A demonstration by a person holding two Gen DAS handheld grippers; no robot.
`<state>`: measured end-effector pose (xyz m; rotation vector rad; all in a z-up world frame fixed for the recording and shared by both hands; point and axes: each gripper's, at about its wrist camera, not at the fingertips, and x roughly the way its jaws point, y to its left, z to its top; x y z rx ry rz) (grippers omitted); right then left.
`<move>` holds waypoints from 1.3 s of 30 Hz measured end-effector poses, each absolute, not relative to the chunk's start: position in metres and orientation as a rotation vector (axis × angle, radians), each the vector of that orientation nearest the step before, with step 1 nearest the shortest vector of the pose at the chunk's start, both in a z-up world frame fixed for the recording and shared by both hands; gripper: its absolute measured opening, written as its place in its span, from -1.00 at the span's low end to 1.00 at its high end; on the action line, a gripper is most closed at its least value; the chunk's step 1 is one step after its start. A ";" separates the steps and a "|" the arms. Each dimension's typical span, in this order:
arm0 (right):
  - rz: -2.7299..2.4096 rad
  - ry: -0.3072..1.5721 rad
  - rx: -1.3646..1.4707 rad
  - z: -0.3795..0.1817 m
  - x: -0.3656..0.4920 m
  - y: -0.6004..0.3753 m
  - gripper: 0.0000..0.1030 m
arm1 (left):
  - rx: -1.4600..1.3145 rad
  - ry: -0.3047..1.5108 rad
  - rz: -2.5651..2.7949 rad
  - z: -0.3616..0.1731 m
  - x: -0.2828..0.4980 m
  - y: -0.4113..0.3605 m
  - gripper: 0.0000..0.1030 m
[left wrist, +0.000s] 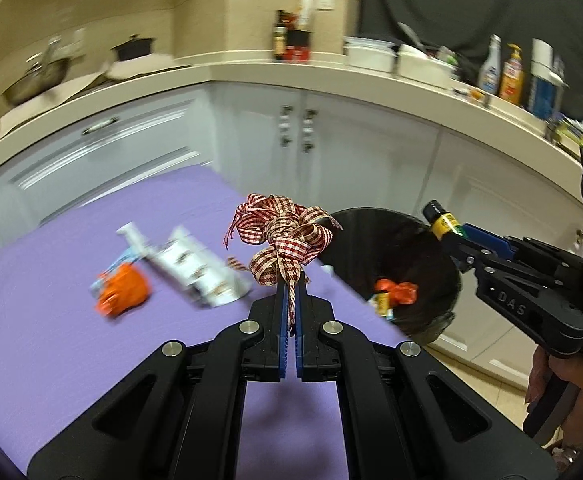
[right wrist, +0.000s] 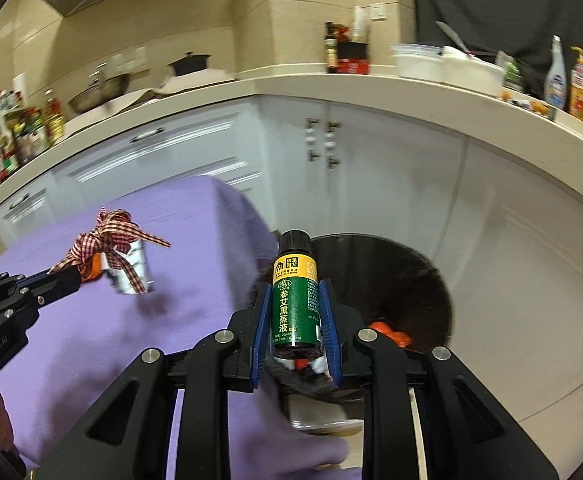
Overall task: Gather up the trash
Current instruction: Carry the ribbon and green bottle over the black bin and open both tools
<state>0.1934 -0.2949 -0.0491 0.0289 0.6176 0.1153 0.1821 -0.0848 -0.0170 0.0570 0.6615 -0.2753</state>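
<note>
My left gripper is shut on the tail of a red-and-white checked ribbon bow, held above the purple table near its right edge. My right gripper is shut on a small green-and-yellow bottle with a black cap, over the rim of the black trash bin. In the left wrist view that right gripper hovers with the bottle at the far rim of the bin. Orange wrappers lie inside the bin. A silver wrapper and an orange wrapper lie on the table.
White cabinets and a beige counter with bottles, bowls and pots run behind the table and bin. The bin stands on the floor just right of the table. A hand holds the right gripper's handle.
</note>
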 end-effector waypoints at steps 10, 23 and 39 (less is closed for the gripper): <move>0.058 0.635 0.070 -0.066 0.220 -0.334 -0.52 | 0.127 0.679 -0.365 -0.035 0.223 -0.155 -0.95; -0.010 0.633 0.113 -0.090 0.250 -0.363 -0.12 | 0.121 0.767 -0.365 -0.067 0.278 -0.189 -0.77; 0.050 0.618 0.087 -0.076 0.231 -0.328 0.06 | 0.071 0.724 -0.251 -0.047 0.241 -0.121 -0.08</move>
